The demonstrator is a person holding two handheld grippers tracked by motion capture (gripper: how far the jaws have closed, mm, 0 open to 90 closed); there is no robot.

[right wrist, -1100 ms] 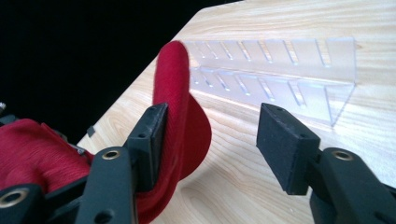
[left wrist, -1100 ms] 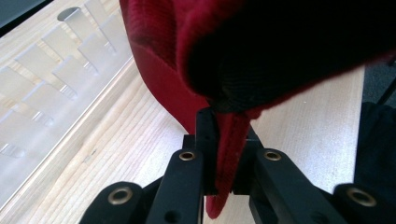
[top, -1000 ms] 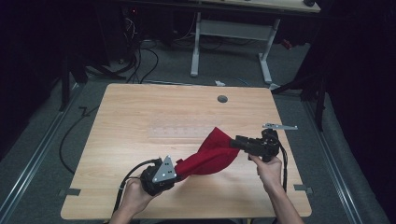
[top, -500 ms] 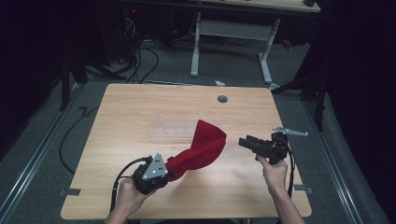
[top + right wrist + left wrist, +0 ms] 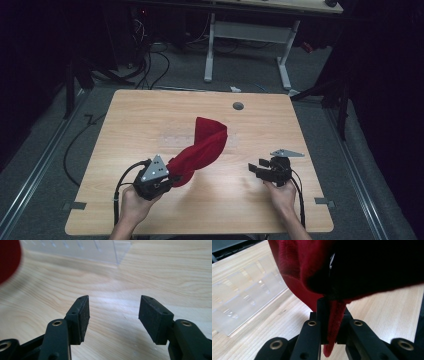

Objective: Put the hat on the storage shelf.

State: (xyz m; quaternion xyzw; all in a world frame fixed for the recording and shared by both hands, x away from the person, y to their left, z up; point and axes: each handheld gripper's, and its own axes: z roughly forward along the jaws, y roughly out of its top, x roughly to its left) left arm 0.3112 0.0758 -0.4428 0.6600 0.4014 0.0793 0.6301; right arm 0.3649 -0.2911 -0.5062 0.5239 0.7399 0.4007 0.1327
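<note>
From where I stand, a person works at a pale wooden table with a hand-held gripper in each hand. The left gripper sits toward seven o'clock on the table top, its grey three-cornered plate tilted up on top. Its fingers are pinched tight on a red cloth; in the left gripper view a thin edge of the cloth is squeezed between the two black fingers and hangs a little below them, while the rest bulges up and over the camera. In the high view, the cloth runs from that grip up toward one o'clock, twisted into a thick roll that arches to a rounded fold near the middle of the table. I cannot tell how much of it touches the wood.

The right gripper is at about four o'clock, well apart from the cloth, pointing toward nine o'clock. Its fingers are spread wide with nothing between them; in the right gripper view the two dark pads stand apart over bare wood grain.

A clear plastic tray with ribs lies flat near the table's centre, just beside the cloth. A small grey round cap sits in the table at twelve o'clock, near the far edge. Black cables trail from the left gripper.
</note>
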